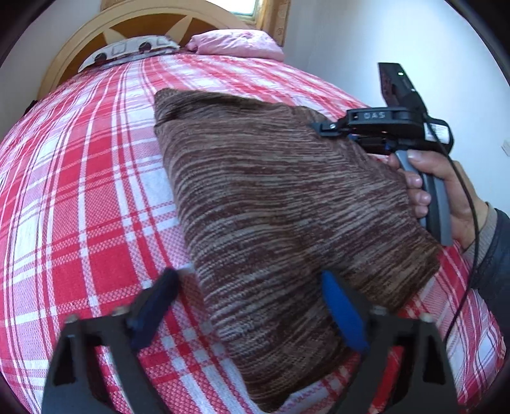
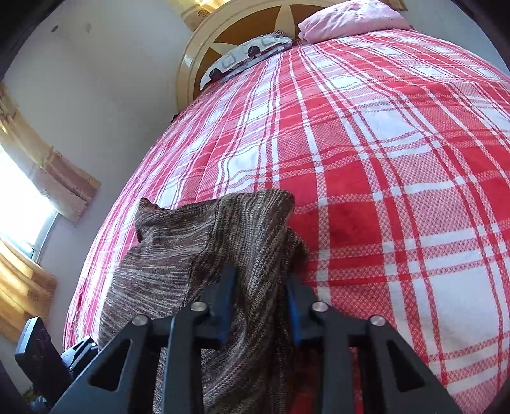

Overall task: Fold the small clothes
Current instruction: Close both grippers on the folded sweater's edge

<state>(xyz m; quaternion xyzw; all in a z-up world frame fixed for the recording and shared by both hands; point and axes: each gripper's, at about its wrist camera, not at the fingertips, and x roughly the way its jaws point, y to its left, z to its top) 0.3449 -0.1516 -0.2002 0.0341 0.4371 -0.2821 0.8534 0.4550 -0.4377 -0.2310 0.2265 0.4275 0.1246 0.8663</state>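
the brown knit sweater (image 1: 280,203) lies partly folded on the plaid bed (image 1: 79,191), toward its foot edge and well apart from the pillows (image 2: 347,19) at the headboard. my right gripper (image 2: 259,296) has its jaws narrow, pinching a bunched fold of the knit. my left gripper (image 1: 248,305) stands wide over the near hem, gripping nothing. i'd say: keep the pinch firm, carry the fold across evenly, and pin the hem so nothing slides.

Brown-and-cream striped knit garment (image 1: 287,203) lies spread on the bed, one edge bunched and lifted
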